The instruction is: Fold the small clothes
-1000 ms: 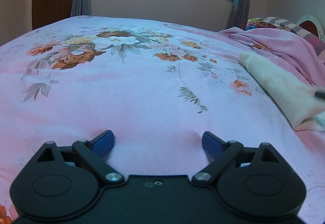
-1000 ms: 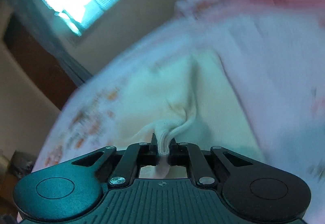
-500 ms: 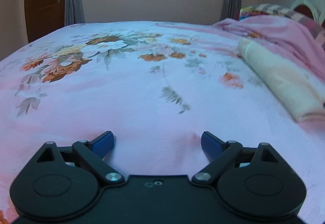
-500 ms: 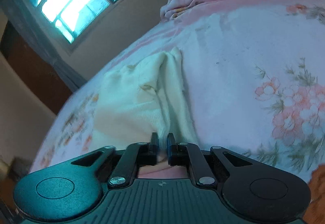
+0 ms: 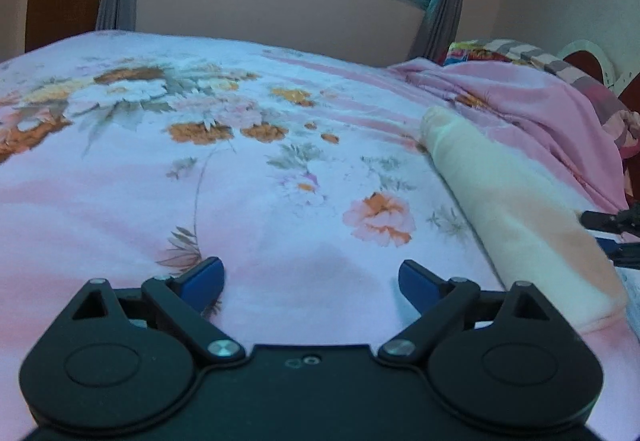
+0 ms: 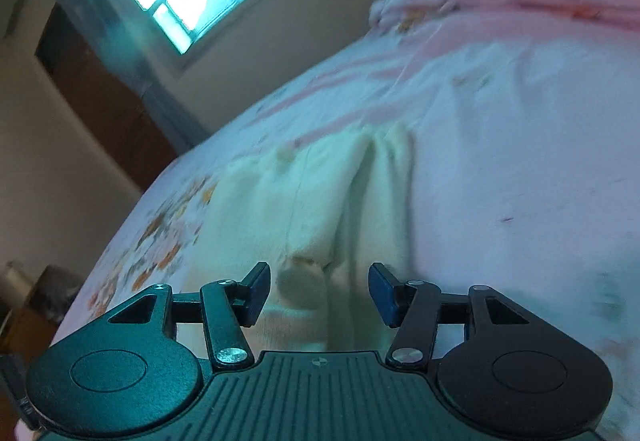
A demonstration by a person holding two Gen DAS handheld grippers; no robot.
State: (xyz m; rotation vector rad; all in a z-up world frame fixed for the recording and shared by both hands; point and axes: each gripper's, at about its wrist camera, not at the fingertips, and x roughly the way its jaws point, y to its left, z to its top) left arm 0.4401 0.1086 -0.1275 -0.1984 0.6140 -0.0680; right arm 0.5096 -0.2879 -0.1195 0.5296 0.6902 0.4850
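With both tongs released, step looks like letting go after fold. Right gripper (image 6: 318,287) spread just over cream garment (image 6: 320,197), centre frame. Left gripper (image 5: 311,278) idle over bedsheet (image 5: 200,201); garment (image 5: 508,209) at right. Next: probably regrasp edge, fold again.

Cream garment (image 6: 320,201), folded long

It lies flat on my bed (image 5: 280,201), creased lengthwise, near end just before my right fingers (image 6: 258,287).
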